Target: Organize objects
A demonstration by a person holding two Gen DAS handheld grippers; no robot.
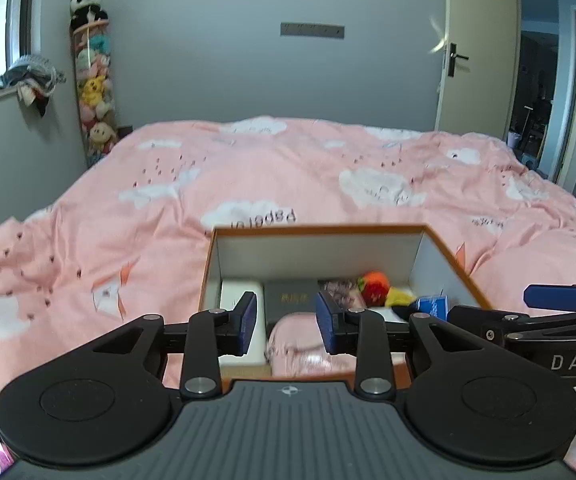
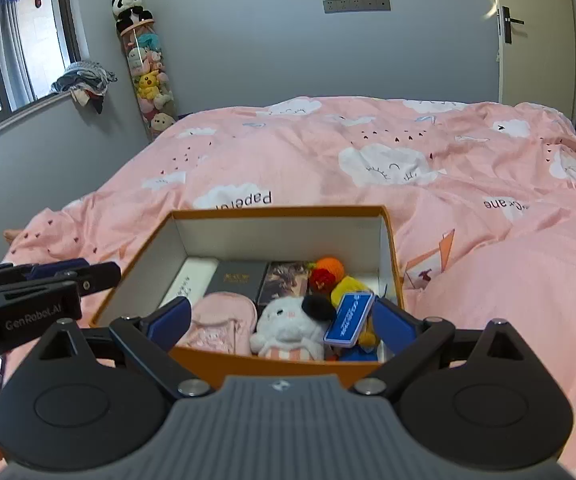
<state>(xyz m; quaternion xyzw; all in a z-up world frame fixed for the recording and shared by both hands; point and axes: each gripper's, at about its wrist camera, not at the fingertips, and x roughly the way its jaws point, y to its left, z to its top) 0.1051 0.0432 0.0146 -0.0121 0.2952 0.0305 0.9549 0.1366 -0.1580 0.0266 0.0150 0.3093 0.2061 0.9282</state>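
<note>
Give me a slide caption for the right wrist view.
Open right gripper hovers over orange box of toys and books on pink bed.

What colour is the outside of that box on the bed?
Orange outside, white inside: the box shows best in the right wrist view.

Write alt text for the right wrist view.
An open orange box on a pink cloud-print duvet holds a white plush, a dark book, a pink pouch and a blue card. The right hand-held gripper is open at its near edge.
</note>
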